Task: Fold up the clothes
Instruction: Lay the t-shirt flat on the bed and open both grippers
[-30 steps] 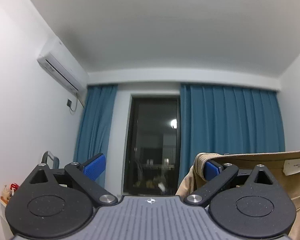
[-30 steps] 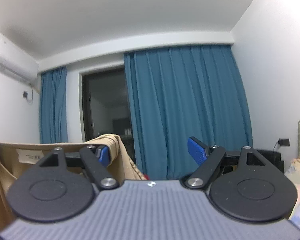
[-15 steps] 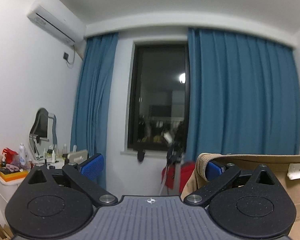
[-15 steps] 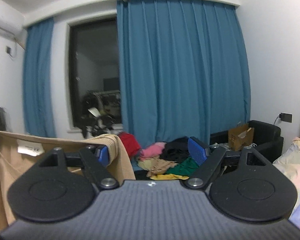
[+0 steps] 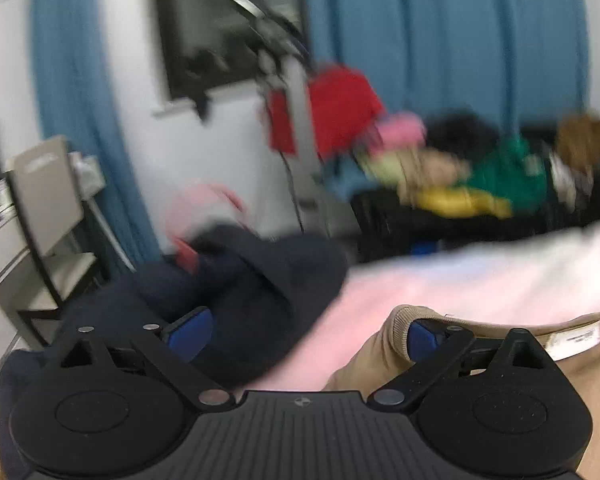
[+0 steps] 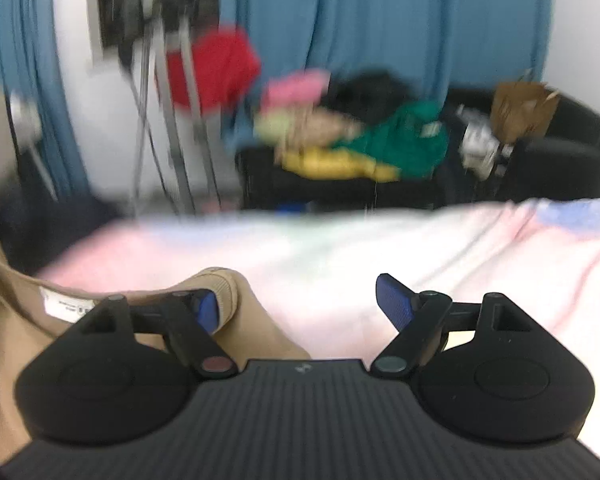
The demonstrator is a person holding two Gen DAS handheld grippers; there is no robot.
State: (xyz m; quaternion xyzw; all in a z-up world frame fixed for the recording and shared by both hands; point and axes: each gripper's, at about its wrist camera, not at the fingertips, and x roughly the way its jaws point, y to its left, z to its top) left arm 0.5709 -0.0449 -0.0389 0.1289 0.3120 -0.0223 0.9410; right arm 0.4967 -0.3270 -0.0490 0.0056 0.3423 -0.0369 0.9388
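One tan garment (image 5: 580, 364), ribbed collar hooked over one finger of each spread gripper: left gripper (image 5: 300, 330), right gripper (image 6: 296, 306). Dark clothing heap (image 5: 236, 300) far left on the bed (image 6: 340, 256).

Both wrist cameras sit just behind their claws, looking forward and slightly down across the bed (image 5: 480, 276) (image 6: 340, 248). Both views share the clothes pile (image 5: 452, 176) (image 6: 340, 140) and blue curtain (image 5: 440, 40) (image 6: 380, 20).
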